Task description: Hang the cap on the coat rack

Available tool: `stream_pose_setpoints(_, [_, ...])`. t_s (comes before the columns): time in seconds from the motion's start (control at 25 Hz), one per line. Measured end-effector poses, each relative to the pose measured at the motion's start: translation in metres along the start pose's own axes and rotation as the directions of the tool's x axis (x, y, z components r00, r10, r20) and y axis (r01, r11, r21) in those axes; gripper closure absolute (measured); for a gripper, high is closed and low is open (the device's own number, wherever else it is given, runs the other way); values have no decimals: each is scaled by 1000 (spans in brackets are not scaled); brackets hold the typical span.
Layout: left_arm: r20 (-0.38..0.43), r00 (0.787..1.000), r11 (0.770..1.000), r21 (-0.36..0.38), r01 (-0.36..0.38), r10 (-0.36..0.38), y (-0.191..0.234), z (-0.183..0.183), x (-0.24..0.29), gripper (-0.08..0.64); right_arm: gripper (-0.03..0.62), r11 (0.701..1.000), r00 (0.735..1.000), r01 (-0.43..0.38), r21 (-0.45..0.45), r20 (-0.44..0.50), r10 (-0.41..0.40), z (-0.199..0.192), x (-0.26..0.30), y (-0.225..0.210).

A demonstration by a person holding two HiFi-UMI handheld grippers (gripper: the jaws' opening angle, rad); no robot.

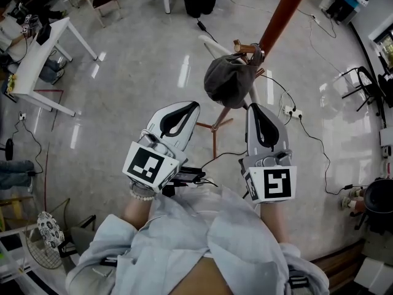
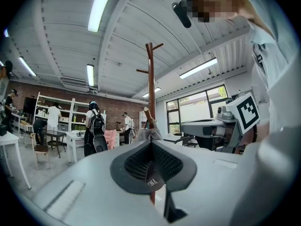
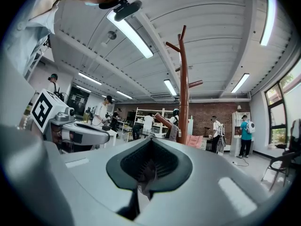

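The head camera looks almost straight down over the person's shirt [image 1: 209, 232], with the left gripper [image 1: 191, 106] and right gripper [image 1: 258, 107] close beneath it and the floor [image 1: 135, 60] well below; the coat rack [image 1: 279, 14] rises toward it at the upper right. Each gripper camera sits low behind its own jaws and tilts forward and up, taking in the ceiling [image 2: 70, 32]. Both face the coat rack, near and central, and each catches the other gripper off to one side. All three views share the rack and the cap [image 1: 228, 82] on it.
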State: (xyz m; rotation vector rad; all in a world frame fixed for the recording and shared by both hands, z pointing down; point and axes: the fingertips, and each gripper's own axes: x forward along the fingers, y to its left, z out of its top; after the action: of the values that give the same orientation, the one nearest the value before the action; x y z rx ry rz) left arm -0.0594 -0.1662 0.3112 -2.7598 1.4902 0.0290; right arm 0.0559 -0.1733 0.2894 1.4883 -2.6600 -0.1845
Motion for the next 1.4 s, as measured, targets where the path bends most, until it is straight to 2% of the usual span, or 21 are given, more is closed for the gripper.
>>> stream_pose_setpoints(1.4, [21, 1000, 1000, 5, 6, -6, -2, 6, 2, 557, 586, 1000, 1000, 0, -5, -15, 0, -1, 0, 3])
